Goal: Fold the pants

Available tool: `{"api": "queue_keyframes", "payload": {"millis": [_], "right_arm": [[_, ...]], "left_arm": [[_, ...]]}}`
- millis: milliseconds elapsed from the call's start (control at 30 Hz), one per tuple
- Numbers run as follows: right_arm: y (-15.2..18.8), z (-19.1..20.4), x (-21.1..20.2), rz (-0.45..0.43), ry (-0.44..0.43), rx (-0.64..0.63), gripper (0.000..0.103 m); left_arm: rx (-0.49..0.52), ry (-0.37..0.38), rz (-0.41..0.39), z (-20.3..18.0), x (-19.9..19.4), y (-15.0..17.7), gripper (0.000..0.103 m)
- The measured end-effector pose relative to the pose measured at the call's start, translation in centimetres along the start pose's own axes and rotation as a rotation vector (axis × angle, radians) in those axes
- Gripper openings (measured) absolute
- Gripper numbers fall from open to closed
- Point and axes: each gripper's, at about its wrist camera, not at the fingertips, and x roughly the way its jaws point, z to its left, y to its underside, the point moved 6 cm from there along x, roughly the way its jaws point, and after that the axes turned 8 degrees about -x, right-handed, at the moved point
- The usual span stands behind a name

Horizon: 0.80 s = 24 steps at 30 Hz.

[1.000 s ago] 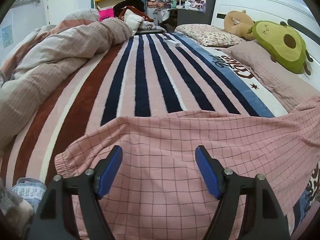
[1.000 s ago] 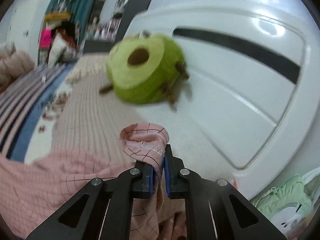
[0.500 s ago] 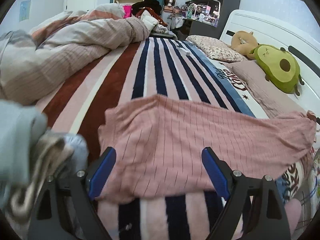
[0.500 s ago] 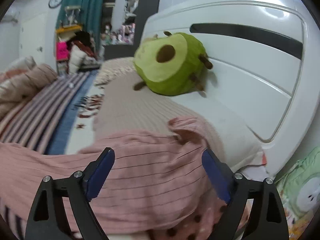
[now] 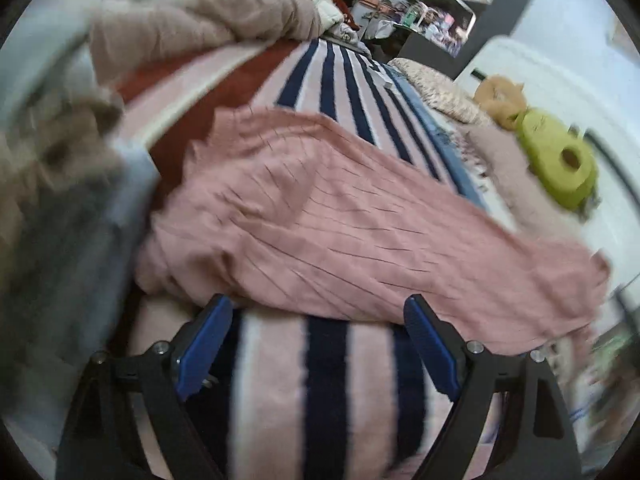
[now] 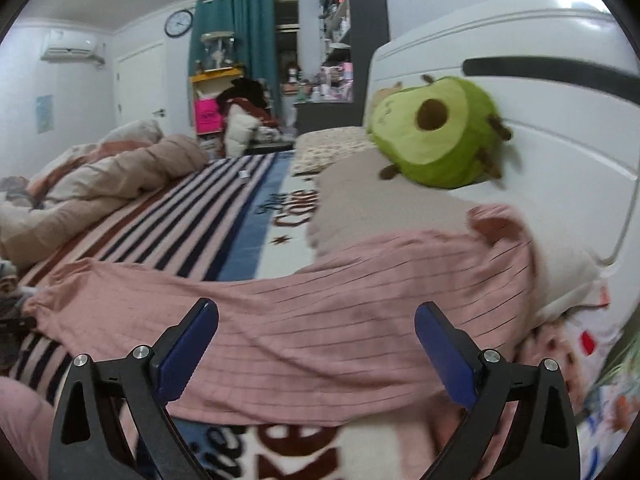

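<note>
Pink checked pants (image 5: 360,216) lie flat across striped blanket (image 5: 328,80), one end on pillow (image 6: 384,200). Left gripper (image 5: 316,340) and right gripper (image 6: 316,344): jaws apart, empty, above near edge of pants.

The left gripper (image 5: 318,344) has its jaws spread wide, and nothing sits between the two blue pads (image 5: 204,346). Its view is tilted and blurred. The right gripper (image 6: 316,354) is also wide apart, with nothing between its blue pads (image 6: 186,354). Both grippers point forward and a little downward, each with its black fingers at the bottom of its own view.
</note>
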Motion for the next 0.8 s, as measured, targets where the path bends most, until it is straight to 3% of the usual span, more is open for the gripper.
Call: {"api": "queue_keyframes", "payload": {"millis": [133, 200, 500, 600, 633, 733, 800], "right_arm": [[0.9, 1.6, 0.5, -0.01, -0.039, 0.008, 0.098], [1.2, 2.3, 0.8, -0.018, -0.05, 0.013, 0.098], [2.0, 3.6, 1.8, -0.036, -0.124, 0.093, 0.098], [2.3, 3.7, 2.2, -0.027, -0.136, 0.121, 0.098], [2.4, 3.7, 2.3, -0.024, -0.142, 0.132, 0.098], [2.5, 3.8, 2.2, -0.029, -0.155, 0.149, 0.098], [2.4, 3.7, 2.0, -0.033, -0.155, 0.15, 0.098]], "left_arm": [[-0.035, -0.041, 0.006, 0.9, 1.3, 0.0, 0.085], [-0.087, -0.024, 0.005, 1.5, 2.2, -0.3, 0.085], [-0.165, -0.039, -0.097, 2.3, 5.4, -4.6, 0.083], [-0.165, -0.073, -0.135, 2.5, 6.3, -6.8, 0.045], [-0.162, -0.087, -0.151, 2.7, 6.3, -7.5, 0.027], [-0.146, -0.095, -0.206, 2.7, 5.7, -9.6, 0.011], [-0.123, -0.087, -0.252, 2.1, 4.2, -10.9, 0.008]]}}
